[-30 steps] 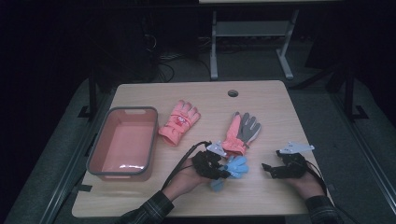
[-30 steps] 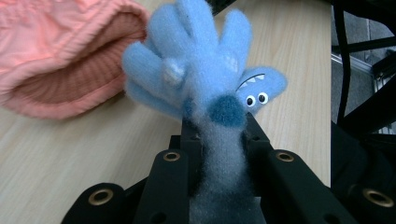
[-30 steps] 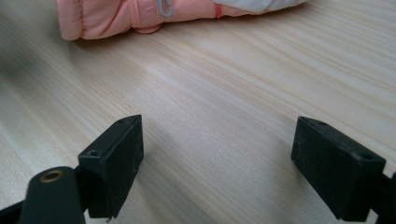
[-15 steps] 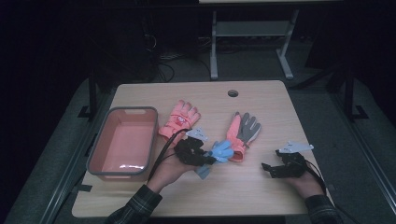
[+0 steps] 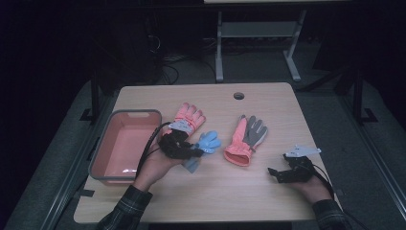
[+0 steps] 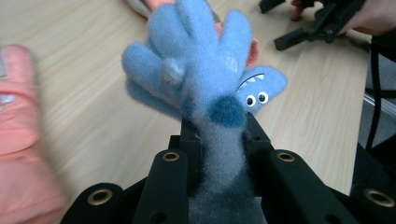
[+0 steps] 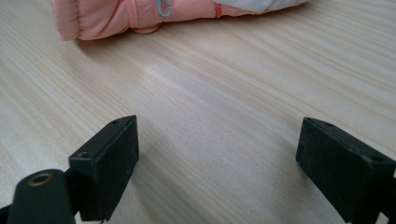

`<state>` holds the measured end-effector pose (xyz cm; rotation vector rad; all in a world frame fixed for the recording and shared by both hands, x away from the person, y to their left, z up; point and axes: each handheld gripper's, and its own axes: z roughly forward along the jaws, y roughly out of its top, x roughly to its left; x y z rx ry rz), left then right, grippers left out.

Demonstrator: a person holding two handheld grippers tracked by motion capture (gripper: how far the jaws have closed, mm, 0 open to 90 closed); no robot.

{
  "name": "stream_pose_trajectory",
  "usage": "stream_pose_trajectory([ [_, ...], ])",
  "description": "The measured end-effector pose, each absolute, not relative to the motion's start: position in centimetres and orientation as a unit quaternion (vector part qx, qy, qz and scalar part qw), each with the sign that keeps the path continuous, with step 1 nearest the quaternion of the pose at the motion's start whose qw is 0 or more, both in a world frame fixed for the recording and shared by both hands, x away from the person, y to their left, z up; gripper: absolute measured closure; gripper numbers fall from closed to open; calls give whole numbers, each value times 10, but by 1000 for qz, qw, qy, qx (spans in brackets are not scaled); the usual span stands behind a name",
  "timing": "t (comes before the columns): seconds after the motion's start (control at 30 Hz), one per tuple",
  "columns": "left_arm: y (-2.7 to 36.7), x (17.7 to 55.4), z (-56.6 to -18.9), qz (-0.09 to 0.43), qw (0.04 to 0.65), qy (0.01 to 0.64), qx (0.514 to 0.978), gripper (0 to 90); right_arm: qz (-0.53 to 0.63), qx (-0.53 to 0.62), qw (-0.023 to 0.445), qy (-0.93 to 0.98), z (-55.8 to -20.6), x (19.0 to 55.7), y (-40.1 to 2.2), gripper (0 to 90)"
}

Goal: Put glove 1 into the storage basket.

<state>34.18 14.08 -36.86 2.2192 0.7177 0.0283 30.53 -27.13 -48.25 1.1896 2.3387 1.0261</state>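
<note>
A fuzzy light-blue glove (image 5: 208, 142) with googly eyes (image 6: 196, 60) hangs just above the table, left of centre. My left gripper (image 5: 194, 151) (image 6: 219, 135) is shut on its cuff, and the glove's fingers stick out past the jaws. A pink glove (image 5: 189, 117) lies right behind that hand; its edge (image 6: 18, 140) is blurred at the left. A pink and grey glove (image 5: 246, 136) lies at the centre right. My right gripper (image 5: 277, 173) (image 7: 219, 154) rests low over bare wood at the front right, jaws wide open with nothing between them, facing that glove's cuff (image 7: 140, 14).
A pink plastic bin (image 5: 103, 163) stands on the table's left side, close beside the left hand. A round cable hole (image 5: 239, 96) marks the back of the tabletop. The right gripper (image 6: 317, 28) is seen far off past the blue glove.
My left gripper has carried the blue glove up and to the left, from the front centre toward the pink glove and the bin. The right gripper has stayed put.
</note>
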Motion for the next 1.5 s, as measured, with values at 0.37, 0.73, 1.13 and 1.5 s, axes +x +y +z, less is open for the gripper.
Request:
stream_pose_trajectory([
  [0.37,185,347,-350,42,399,322,857,755,358,416,159,821,-483,306,-271,111],
  [0.73,236,358,-347,78,388,378,837,753,359,415,158,821,-483,306,-270,109],
  [1.13,277,367,-360,108,348,435,824,748,359,414,158,821,-483,306,-270,110],
  [1.5,304,376,-383,117,306,478,815,742,359,414,158,821,-483,306,-270,110],
])
